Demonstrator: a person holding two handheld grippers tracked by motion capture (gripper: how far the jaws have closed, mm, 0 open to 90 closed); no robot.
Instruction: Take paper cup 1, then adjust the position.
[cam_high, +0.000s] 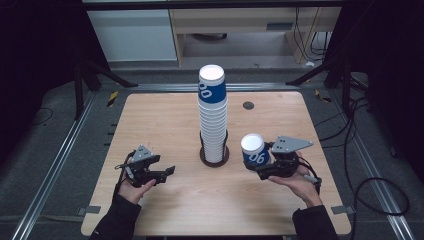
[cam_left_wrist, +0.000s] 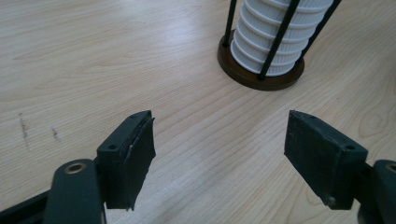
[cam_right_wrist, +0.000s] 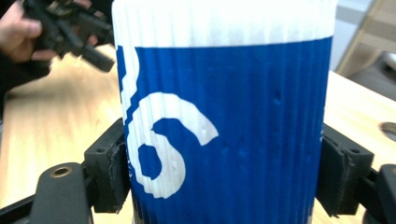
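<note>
A tall stack of white ribbed paper cups (cam_high: 213, 117) with a blue-banded top stands in a dark round holder (cam_high: 215, 156) at the table's middle; its base is in the left gripper view as the stack (cam_left_wrist: 275, 39). My right gripper (cam_high: 261, 165) is shut on a single blue and white cup (cam_high: 255, 149), held upright right of the stack. In the right gripper view that cup (cam_right_wrist: 224, 112) sits pressed between both pads. My left gripper (cam_high: 165, 172) is open over bare wood left of the holder, its jaws (cam_left_wrist: 224, 158) wide apart with nothing between them.
The wooden table (cam_high: 150, 120) has a small round dark grommet (cam_high: 248, 105) at the back right. Metal rails and cables run along the floor on both sides. White and wooden cabinets stand beyond the far edge.
</note>
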